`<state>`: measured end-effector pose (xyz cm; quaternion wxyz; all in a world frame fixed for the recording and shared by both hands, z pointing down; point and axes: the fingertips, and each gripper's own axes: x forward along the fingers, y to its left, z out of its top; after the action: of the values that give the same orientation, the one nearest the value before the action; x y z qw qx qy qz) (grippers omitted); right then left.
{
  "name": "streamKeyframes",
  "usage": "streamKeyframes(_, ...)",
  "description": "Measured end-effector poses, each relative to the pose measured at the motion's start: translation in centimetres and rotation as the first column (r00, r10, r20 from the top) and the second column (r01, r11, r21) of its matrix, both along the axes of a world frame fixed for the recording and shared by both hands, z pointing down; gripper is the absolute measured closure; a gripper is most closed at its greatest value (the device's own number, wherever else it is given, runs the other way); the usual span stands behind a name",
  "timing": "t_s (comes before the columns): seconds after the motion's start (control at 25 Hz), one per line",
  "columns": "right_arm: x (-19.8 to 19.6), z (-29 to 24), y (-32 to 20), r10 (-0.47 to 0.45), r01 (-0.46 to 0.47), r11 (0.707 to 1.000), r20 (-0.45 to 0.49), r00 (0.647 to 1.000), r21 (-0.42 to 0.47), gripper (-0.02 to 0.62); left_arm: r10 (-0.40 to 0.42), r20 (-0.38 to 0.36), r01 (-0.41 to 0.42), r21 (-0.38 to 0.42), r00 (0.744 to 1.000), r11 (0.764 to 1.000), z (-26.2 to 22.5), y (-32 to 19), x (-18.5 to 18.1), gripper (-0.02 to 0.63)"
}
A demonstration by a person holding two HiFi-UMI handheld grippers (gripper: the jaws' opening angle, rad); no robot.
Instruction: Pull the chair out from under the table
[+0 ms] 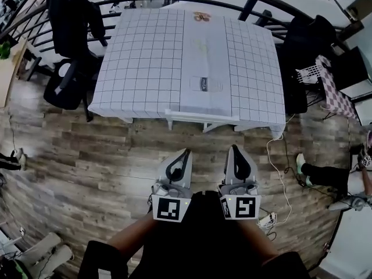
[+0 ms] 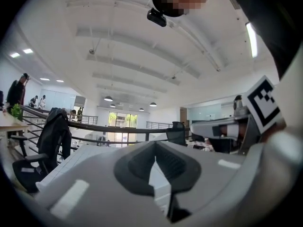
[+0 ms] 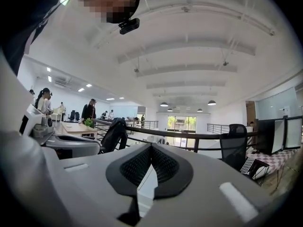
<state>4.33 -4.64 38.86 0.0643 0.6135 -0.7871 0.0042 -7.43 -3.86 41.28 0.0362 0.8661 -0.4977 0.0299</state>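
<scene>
Found jaws pressed together and empty on left gripper [image 1: 186,151] and right gripper [image 1: 233,147] alike, with chair [image 1: 200,118] tucked under bench [image 1: 145,57] at its near edge, straight ahead of both, untouched, its back lying crosswise, right gripper marginally nearer.

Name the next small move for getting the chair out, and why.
Probably reach forward and open the jaws at the chair: left gripper and right gripper are shut, empty and short of it, and it sits tucked under the table.
</scene>
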Motion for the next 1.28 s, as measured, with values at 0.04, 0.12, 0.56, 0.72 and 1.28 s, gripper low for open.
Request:
streamKeyframes(0.04, 0.0, 0.5, -0.2, -0.001, 0.001, 1.000, -0.003, 1.000, 0.007, 0.598, -0.007, -0.010, 0.007, 0.005, 1.000, 1.000, 0.4, -0.3, -0.1, 0.597)
streamKeyframes(0.12, 0.0, 0.8, -1.0, -0.005, 0.005, 1.000, -0.009, 1.000, 0.013, 0.598, -0.019, -0.024, 0.019, 0.004, 1.000, 1.000, 0.8, -1.2, -0.3, 0.597)
streamKeyframes(0.56, 3.9, 1.4, -0.7, -0.081, 0.081, 0.997, 0.043, 0.996, -0.006, 0.598, -0.115, 0.017, 0.115, 0.006, 0.993, 0.993, 0.0, -0.8, 2.3, 0.596)
streamKeyframes(0.72, 4.6, -0.8, -5.5, -0.114, 0.116, 0.992, 0.048, 0.992, -0.043, 0.598, -0.120, 0.028, 0.121, -0.037, 0.992, 0.992, -2.0, -5.2, 3.2, 0.596)
streamKeyframes(1.28, 5.9, 2.2, -10.4, -0.238, 0.242, 0.963, 0.048, 0.970, -0.123, 0.598, -0.044, 0.165, 0.060, -0.091, 0.985, 0.994, 2.2, -10.4, 6.1, 0.595)
